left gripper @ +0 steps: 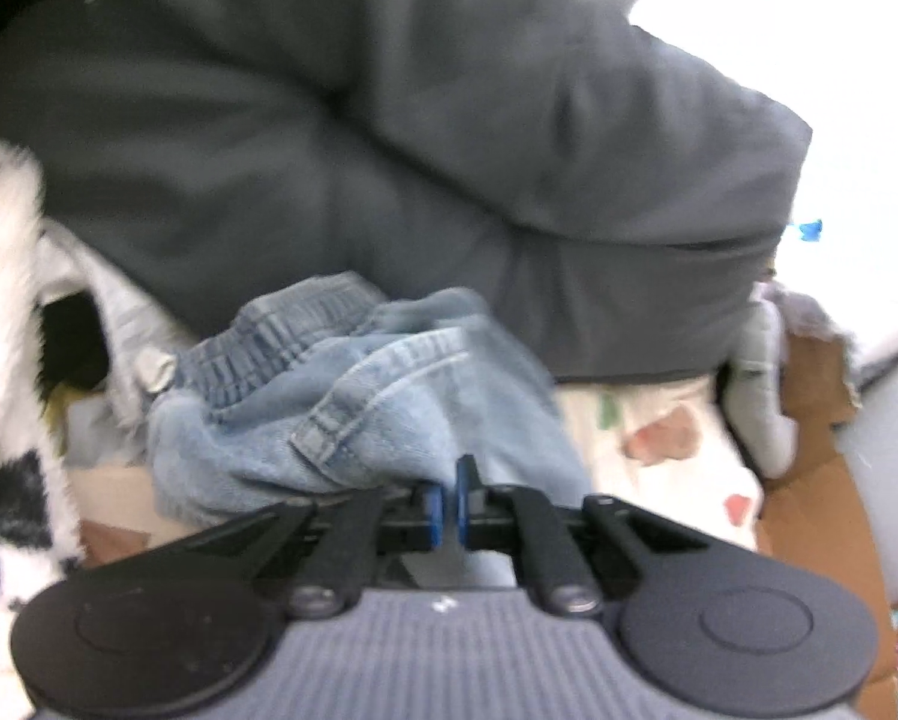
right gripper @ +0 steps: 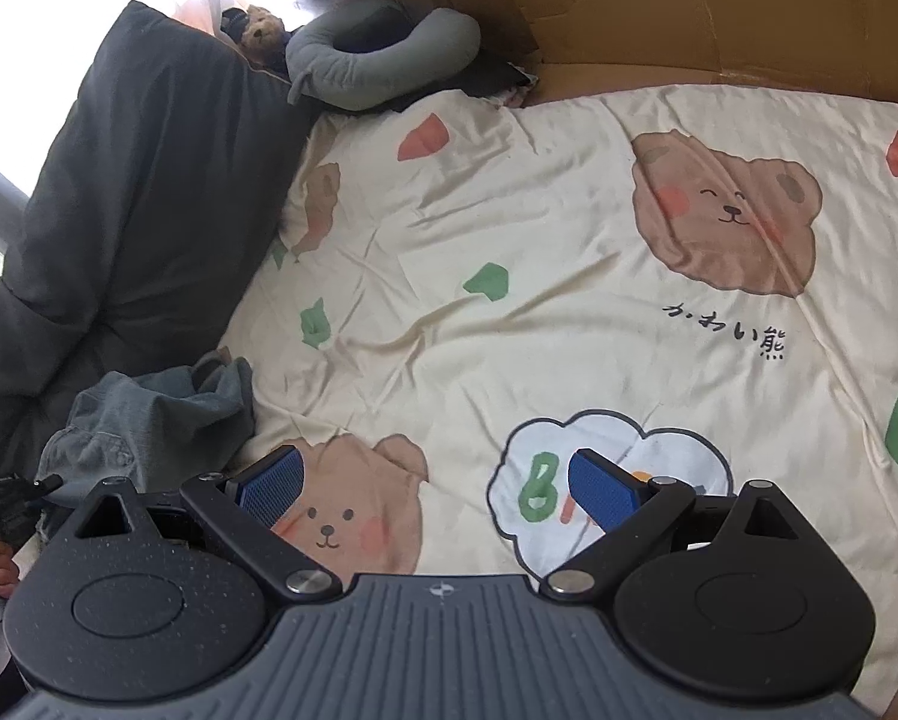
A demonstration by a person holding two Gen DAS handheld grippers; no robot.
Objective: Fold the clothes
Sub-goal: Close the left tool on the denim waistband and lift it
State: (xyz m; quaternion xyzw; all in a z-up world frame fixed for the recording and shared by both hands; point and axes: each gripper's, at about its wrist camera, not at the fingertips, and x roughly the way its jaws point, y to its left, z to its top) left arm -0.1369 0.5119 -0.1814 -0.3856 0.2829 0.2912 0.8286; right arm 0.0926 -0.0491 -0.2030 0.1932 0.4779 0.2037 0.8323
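Denim garment [left gripper: 353, 414] bunched, axis unclear, in closed left tongs [left gripper: 447, 507].

Crumpled light-blue denim garment with elastic gathered waistband [left gripper: 353, 396], unfolded, bunched in a heap, stitched seams and a belt loop showing. Lies on cream bear-print bedsheet [right gripper: 568, 276] at its edge, touching dark grey padded cushion [right gripper: 119, 210] behind it.
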